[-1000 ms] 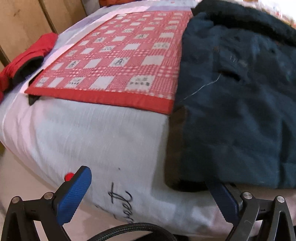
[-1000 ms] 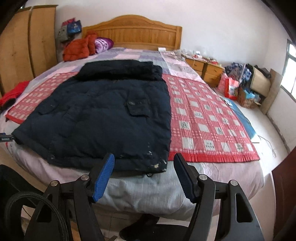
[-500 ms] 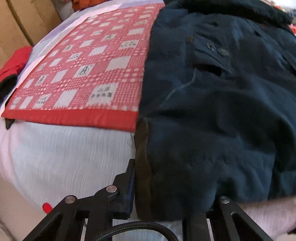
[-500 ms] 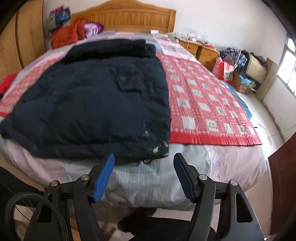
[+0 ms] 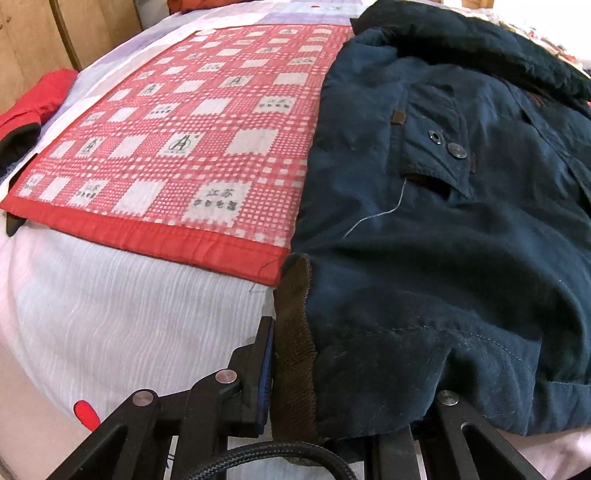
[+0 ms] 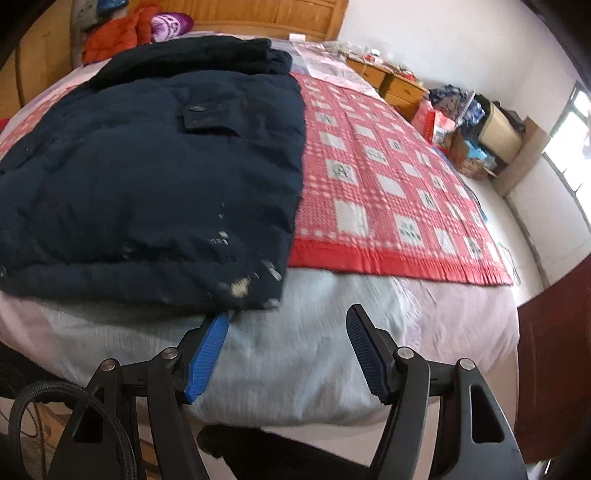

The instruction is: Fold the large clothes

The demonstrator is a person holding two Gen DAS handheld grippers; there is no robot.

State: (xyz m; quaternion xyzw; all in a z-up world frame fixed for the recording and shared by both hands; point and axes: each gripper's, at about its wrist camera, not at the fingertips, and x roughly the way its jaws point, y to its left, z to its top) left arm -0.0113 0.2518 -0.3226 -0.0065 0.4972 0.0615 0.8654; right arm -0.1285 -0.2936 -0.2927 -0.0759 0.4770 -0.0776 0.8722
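One jacket (image 5: 443, 258), two tools

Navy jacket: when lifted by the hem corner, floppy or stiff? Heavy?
Probably floppy: the navy jacket bunches and creases where the left hand-held gripper clamps its hem. Likely bulky and fairly heavy, as it looks padded and puffy. Unheld parts should sag and drag across the bed cover.

A red-and-white checked blanket (image 6: 388, 177) lay across a bed covered in a pale sheet (image 6: 295, 332). A wooden headboard (image 6: 280, 14) stood behind an orange garment (image 6: 114, 37) and a purple pillow (image 6: 170, 22). Wooden nightstands (image 6: 391, 83) and piled bags (image 6: 454, 122) lined the wall.
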